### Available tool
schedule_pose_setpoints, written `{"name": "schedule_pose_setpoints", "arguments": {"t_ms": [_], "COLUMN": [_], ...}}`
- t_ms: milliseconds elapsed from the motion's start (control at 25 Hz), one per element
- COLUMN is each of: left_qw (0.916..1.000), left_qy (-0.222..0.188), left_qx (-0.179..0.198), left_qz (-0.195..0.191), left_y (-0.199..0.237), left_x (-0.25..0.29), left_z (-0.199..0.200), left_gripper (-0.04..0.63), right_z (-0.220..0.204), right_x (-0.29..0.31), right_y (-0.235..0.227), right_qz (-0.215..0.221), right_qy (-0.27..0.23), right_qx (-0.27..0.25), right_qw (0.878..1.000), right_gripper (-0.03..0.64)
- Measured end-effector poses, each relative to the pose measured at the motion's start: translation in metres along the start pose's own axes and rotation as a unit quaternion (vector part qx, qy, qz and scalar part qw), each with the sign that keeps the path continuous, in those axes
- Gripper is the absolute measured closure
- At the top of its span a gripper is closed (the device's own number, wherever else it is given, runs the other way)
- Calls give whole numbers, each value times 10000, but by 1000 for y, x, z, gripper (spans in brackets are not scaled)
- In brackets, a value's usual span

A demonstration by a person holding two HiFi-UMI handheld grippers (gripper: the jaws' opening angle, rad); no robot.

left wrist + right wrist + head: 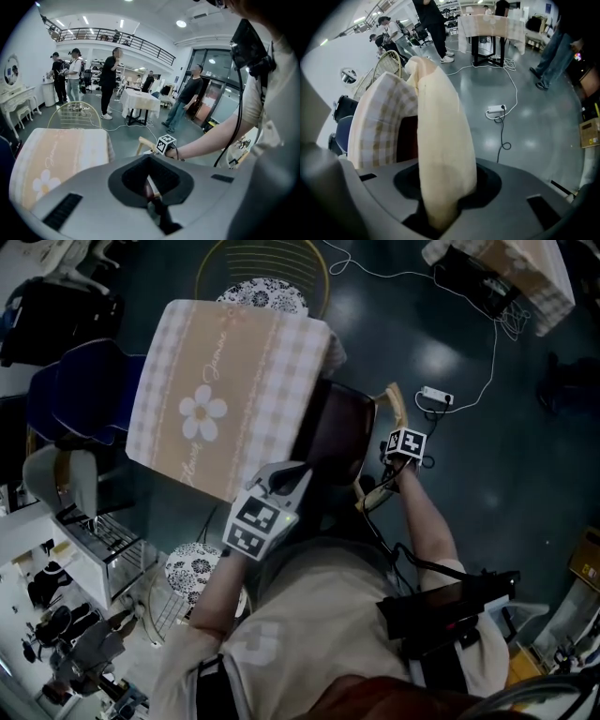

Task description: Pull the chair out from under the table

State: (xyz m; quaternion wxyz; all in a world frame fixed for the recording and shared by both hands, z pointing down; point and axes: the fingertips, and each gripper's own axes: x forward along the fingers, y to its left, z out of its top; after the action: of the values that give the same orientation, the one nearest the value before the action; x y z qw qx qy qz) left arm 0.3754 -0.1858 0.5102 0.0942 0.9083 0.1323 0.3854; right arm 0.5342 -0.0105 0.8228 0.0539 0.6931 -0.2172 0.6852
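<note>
A table (225,381) with a checked beige cloth and a flower print stands in the middle of the head view. Tucked under its right side is the chair, with a dark seat (342,432) and a pale wooden back rail (397,405). My right gripper (395,463) points steeply down onto that rail. In the right gripper view the rail (440,131) fills the space between the jaws of the right gripper (440,206), and they are shut on it. My left gripper (296,472) hovers at the table's near corner, shut and empty (152,194). The left gripper view shows the rail (143,143) and the cloth (56,154).
A round wire chair (262,268) stands behind the table and a blue chair (80,390) to its left. A power strip (436,395) with a white cable lies on the floor right of the chair. A patterned stool (192,568) and a white rack (94,540) sit near left. Several people (110,79) stand beyond.
</note>
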Motion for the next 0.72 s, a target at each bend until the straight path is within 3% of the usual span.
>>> {"name": "schedule_pose_setpoints", "arguments": {"t_ms": [720], "left_qw": [9998], "left_qy": [-138], "left_qx": [96], "left_qz": [67], "left_y": [-7], "left_x": [-10], "left_z": [7], "left_gripper": [588], "right_z": [2], "right_x": [-1], "right_y": [-1], "right_qz": [6], "right_qy": [-31], "right_qx": [8], "right_qw": [10000], "right_gripper": [472]}}
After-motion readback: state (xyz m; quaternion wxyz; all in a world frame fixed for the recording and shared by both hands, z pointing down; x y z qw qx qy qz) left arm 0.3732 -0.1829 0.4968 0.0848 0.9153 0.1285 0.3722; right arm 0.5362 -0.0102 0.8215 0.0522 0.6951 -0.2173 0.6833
